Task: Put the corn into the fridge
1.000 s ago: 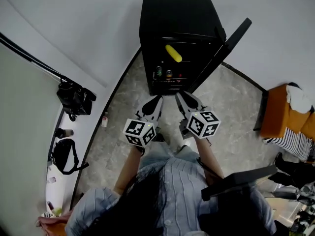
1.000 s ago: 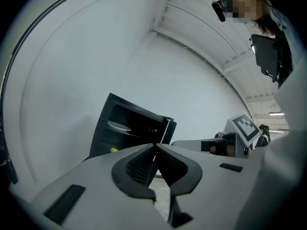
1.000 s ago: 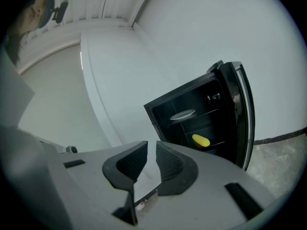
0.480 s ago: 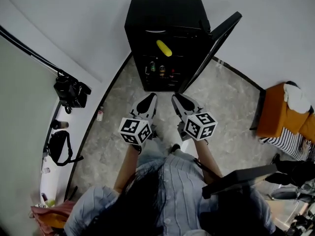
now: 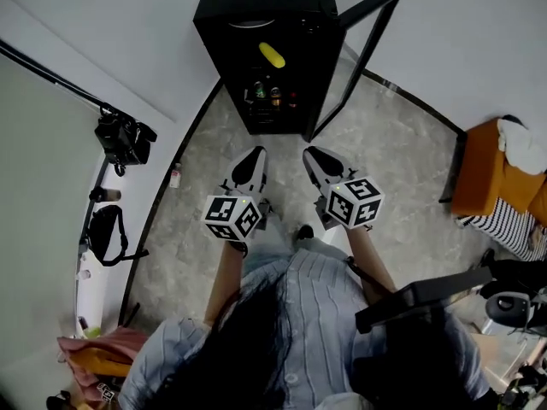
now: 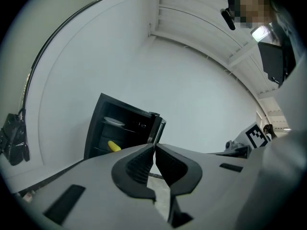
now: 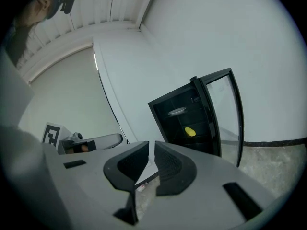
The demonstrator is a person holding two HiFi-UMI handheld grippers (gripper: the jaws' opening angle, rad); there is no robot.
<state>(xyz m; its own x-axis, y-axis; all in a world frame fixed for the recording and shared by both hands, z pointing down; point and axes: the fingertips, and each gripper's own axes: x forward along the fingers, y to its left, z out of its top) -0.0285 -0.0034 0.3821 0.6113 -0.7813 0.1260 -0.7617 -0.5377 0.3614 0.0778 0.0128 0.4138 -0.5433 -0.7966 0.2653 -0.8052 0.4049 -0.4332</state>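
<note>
The left tongs (image 5: 256,154) are closed, tips touching, with nothing between them. They point toward the fridge (image 5: 256,2), which stands ahead and well apart.

The corn (image 5: 272,55) already lies on a middle shelf inside the fridge, above a row of bottles (image 5: 272,94). Its long axis runs slantwise across the shelf, not front to back. It lies straight ahead of both tongs, roughly midway between their 2 lines of aim, so neither hand is clearly nearer.

The right tongs (image 5: 311,154) have just been closing. Only a narrow slit shows between the jaws, and nothing is in it.

The door (image 5: 363,49) stands open on the right side, nearer the right tongs. The placing step appears done, and shutting the door is probably what is left.

The left gripper view shows the door nearly edge-on. The right gripper view shows its glass pane broadside. Only the head view shows the bottles.
</note>
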